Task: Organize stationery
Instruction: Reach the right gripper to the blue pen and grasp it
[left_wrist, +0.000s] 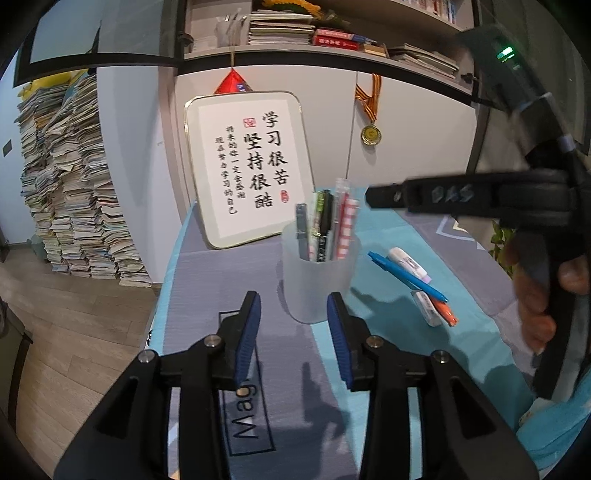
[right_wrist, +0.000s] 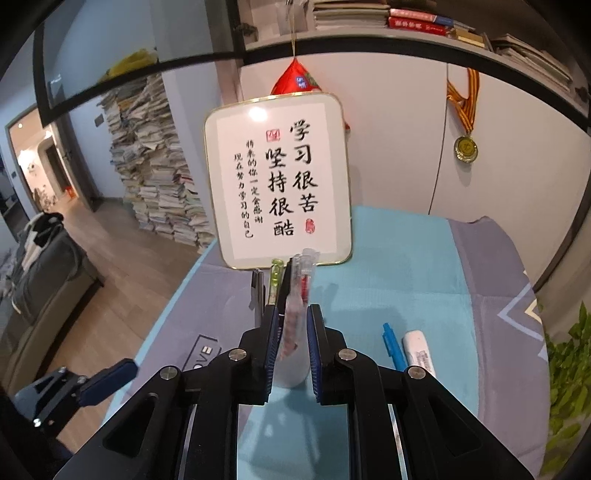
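A frosted pen cup (left_wrist: 318, 280) stands on the cloth and holds several pens (left_wrist: 325, 225). My left gripper (left_wrist: 293, 306) is open and empty, just in front of the cup. My right gripper (right_wrist: 291, 317) is open above the cup (right_wrist: 291, 365), with the pen tops (right_wrist: 299, 284) between its fingers; nothing is gripped. In the left wrist view it (left_wrist: 373, 195) hovers over the cup's right side. A blue pen (left_wrist: 406, 275), a white correction tape (left_wrist: 408, 262), an orange marker (left_wrist: 445, 312) and a white eraser (left_wrist: 426, 306) lie right of the cup.
A framed calligraphy board (left_wrist: 251, 166) leans against the wall behind the cup. The desk is covered with a blue and grey cloth (left_wrist: 207, 266); its left edge drops to the floor. A medal (left_wrist: 371, 134) hangs on the wall. Green plant leaves (right_wrist: 565, 369) are at the right.
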